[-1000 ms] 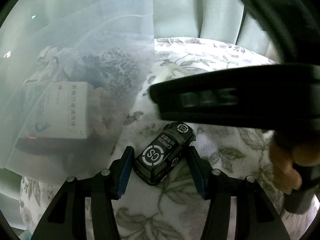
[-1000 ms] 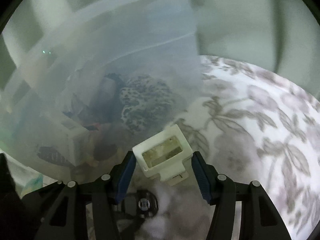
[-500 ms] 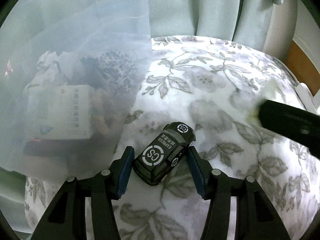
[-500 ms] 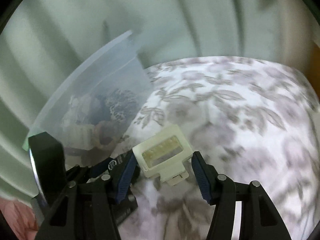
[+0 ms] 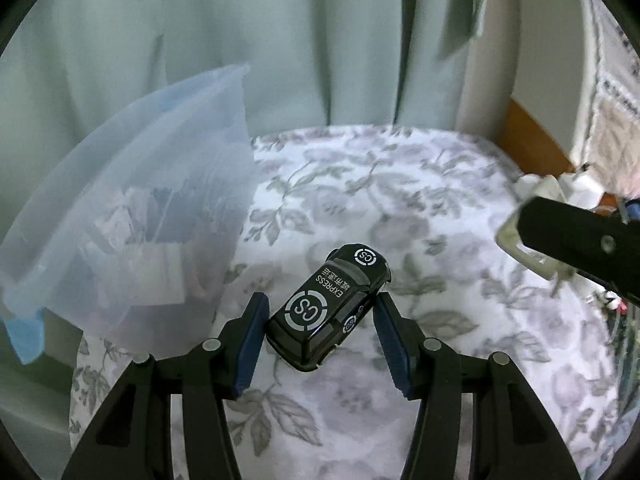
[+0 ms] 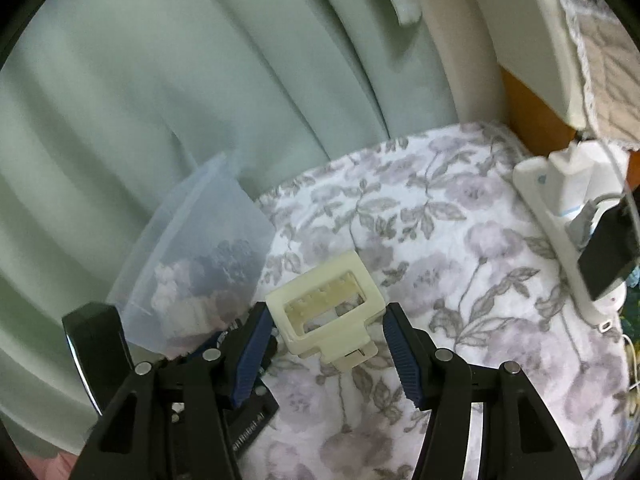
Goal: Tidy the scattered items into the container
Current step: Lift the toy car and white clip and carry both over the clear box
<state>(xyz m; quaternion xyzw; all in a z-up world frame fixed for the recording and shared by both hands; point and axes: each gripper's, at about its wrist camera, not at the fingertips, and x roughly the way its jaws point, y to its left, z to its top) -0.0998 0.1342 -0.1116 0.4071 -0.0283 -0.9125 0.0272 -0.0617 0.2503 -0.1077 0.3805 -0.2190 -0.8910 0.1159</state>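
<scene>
Left jaws clamped on toy car (image 5: 330,306), right on cream clip (image 6: 326,307); container (image 5: 132,232) contents seemingly blurred.

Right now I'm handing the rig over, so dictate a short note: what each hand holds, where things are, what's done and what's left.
Left tongs: shut on the black toy car, held above the floral cover.
Right tongs: shut on the cream frame, also in the air.
Bin: clear, to the left on the cover, with a box and other bits already inside.
Left to do: drop the car and the frame into the bin.
</scene>
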